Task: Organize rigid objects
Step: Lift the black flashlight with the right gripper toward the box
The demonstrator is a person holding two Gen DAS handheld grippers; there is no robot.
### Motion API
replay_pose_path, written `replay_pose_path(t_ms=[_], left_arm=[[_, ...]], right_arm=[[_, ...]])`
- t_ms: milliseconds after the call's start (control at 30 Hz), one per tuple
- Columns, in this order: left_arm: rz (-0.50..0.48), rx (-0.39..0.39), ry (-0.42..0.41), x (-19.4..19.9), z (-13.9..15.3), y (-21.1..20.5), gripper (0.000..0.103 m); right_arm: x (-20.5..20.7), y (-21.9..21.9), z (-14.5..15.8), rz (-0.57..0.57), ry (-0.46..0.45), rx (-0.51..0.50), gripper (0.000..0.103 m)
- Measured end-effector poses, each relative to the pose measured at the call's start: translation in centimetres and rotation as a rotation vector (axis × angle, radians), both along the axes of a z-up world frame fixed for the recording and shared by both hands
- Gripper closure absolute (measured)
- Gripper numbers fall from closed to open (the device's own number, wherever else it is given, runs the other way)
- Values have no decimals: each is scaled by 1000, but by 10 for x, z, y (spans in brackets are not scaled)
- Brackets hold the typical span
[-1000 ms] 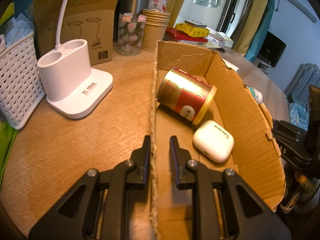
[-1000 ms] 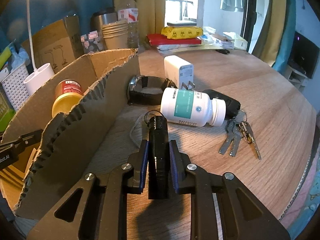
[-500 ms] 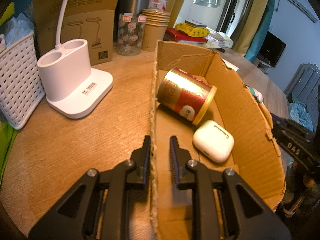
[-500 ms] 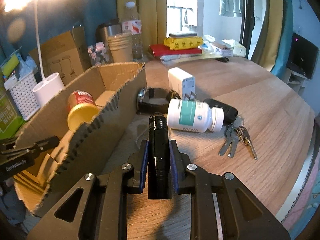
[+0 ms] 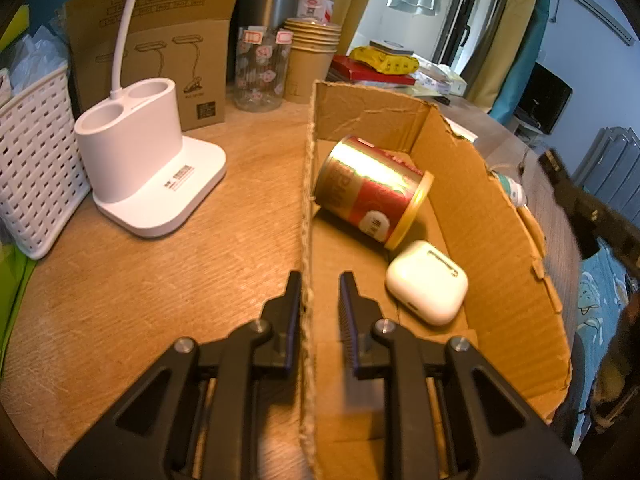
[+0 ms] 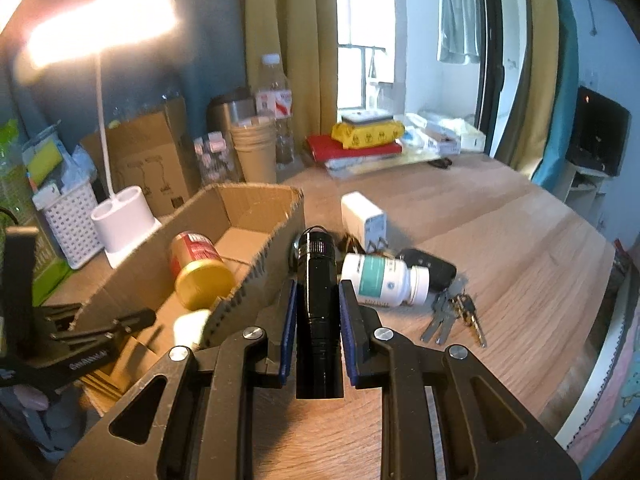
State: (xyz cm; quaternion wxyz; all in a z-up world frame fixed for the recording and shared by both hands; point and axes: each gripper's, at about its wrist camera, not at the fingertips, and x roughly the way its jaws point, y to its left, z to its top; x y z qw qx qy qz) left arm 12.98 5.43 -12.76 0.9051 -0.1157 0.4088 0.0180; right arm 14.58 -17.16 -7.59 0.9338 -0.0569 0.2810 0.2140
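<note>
Wooden bench carrying a cardboard box, left tongs pinching its near wall, right tongs gripping a black flashlight.

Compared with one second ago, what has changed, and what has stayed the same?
The right gripper, shut on the flashlight, has lifted it off the table and toward the box. The left gripper still clamps the box wall; the can and earbud case inside have not moved.
</note>
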Motion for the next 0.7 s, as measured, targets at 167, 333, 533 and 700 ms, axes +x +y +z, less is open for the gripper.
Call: replay_pose_path(t_ms=[167, 333, 533, 700], left_arm=[[0, -1, 0, 0, 0, 0, 83], [0, 0, 0, 0, 0, 0, 83], [0, 0, 0, 0, 0, 0, 83], [0, 0, 0, 0, 0, 0, 83]], right_arm=[[-10, 4, 18, 17, -46, 12, 81], [-19, 9, 35, 35, -88, 26, 81], [-23, 22, 44, 71, -101, 44, 81], [-25, 35, 43, 104, -94, 40, 81]])
